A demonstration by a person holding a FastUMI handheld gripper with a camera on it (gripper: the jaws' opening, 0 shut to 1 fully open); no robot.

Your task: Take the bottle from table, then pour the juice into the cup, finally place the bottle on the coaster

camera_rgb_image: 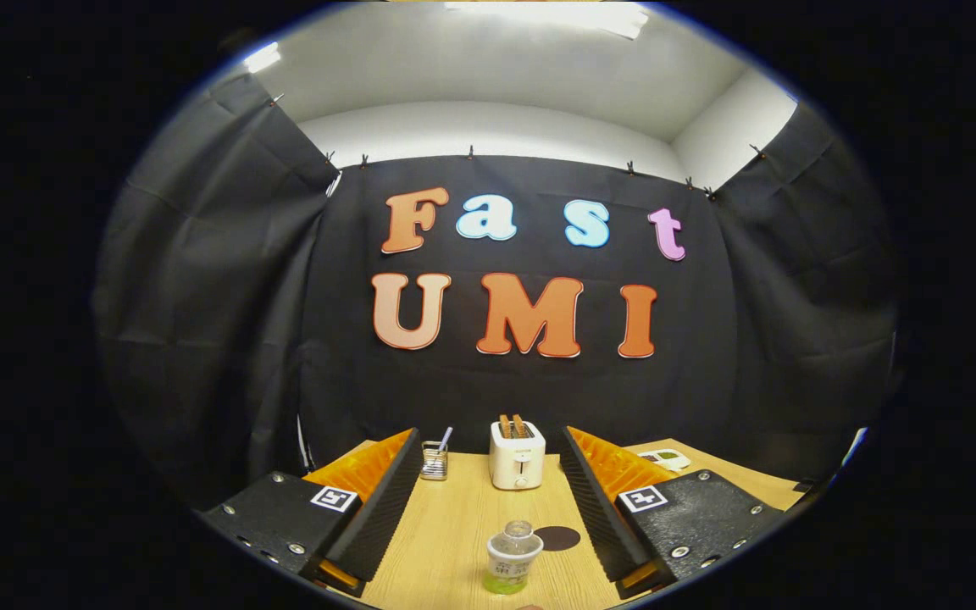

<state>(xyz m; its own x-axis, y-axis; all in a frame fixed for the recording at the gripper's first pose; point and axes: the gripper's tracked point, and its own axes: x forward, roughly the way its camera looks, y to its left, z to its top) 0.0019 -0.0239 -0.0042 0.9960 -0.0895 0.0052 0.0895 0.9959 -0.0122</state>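
Observation:
A small clear bottle (512, 557) with a pale label and greenish juice at its base stands upright on the wooden table (463, 534), between my two fingers and near their roots. My gripper (488, 445) is open wide, and neither finger touches the bottle. A dark round coaster (557, 538) lies flat on the table just right of the bottle, close to the right finger. I cannot tell where the cup is, though a small clear glass holder (434, 462) with a straw-like stick stands beyond the left fingertip.
A white toaster (518, 455) with two slices in it stands at the back of the table, between the fingertips. A white and green flat object (666, 459) lies at the back right. Black cloth walls close the booth behind the table.

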